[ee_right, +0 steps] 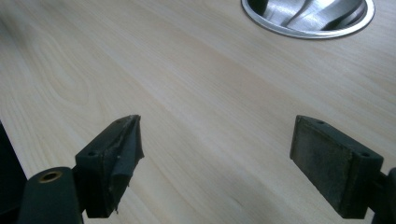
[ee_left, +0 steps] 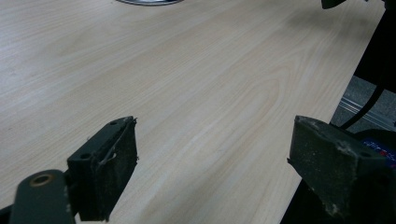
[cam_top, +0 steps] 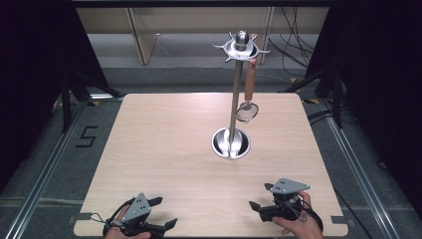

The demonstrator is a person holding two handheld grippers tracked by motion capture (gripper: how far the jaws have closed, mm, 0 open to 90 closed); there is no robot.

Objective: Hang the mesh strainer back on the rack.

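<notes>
A metal utensil stand rises from the middle of the wooden table (cam_top: 164, 144). It has a round dished base (cam_top: 231, 144), a thin pole and a hooked ring on top (cam_top: 241, 48). A utensil with a brown wooden handle and a round metal head (cam_top: 247, 110) hangs from a hook on the ring's right side. My left gripper (cam_top: 164, 211) rests open near the table's front left edge, its jaws wide apart over bare wood (ee_left: 212, 128). My right gripper (cam_top: 260, 195) sits open at the front right (ee_right: 217, 123), with the stand's base rim (ee_right: 308, 32) ahead of it.
Dark curtains flank the table on both sides. Cables lie on the floor at the back right, and metal floor rails run along each side. The table's right edge (ee_left: 327, 116) drops off close beside my left gripper's right jaw.
</notes>
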